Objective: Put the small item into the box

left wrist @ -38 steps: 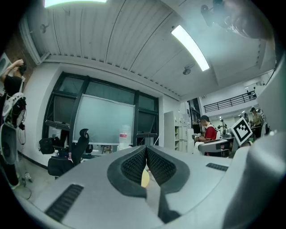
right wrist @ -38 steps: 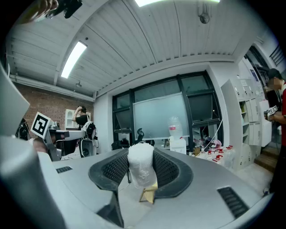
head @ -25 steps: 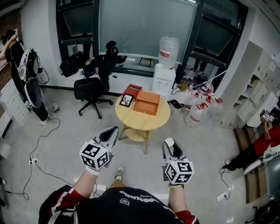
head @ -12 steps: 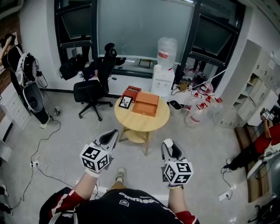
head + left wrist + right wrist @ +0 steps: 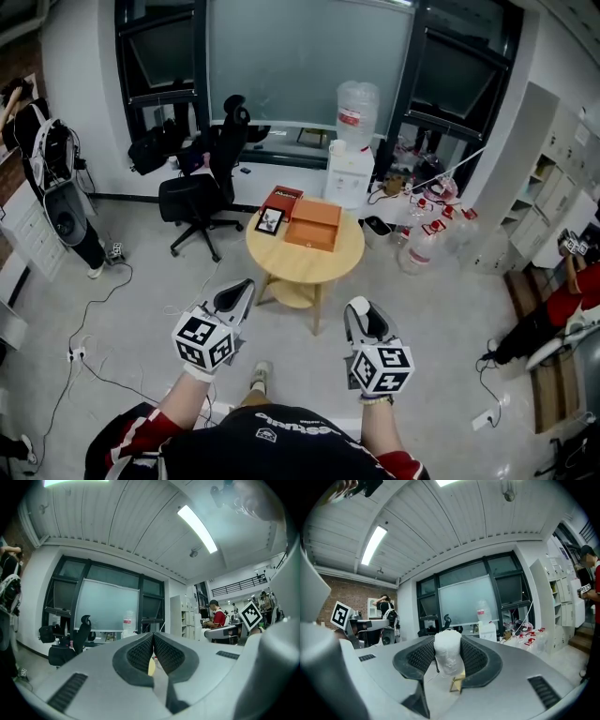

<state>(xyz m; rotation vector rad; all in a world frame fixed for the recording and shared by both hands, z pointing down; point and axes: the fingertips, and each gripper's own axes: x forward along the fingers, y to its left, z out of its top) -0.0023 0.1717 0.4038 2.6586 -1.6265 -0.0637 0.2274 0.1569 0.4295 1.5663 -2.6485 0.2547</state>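
An open orange box (image 5: 314, 222) lies on a round wooden table (image 5: 342, 256) some way ahead of me, with a red box (image 5: 282, 198) and a small black-framed item (image 5: 270, 220) beside it on the left. My right gripper (image 5: 359, 307) hangs low in front of my body, well short of the table, shut on a small white wrapped item (image 5: 448, 651) that stands upright between its pads. The left gripper (image 5: 245, 285) is level with it on the left, its jaws (image 5: 153, 641) shut with nothing between them.
A black office chair (image 5: 196, 184) stands left of the table, and a water dispenser (image 5: 353, 159) stands behind it. Bottles (image 5: 427, 234) are grouped on the floor at the right. Cables (image 5: 89, 309) trail across the floor at the left. White cabinets (image 5: 553, 192) line the right wall.
Both grippers stay almost where they were, the white item still held in the right one. The head view has drifted slightly and the person at the far left has shifted.
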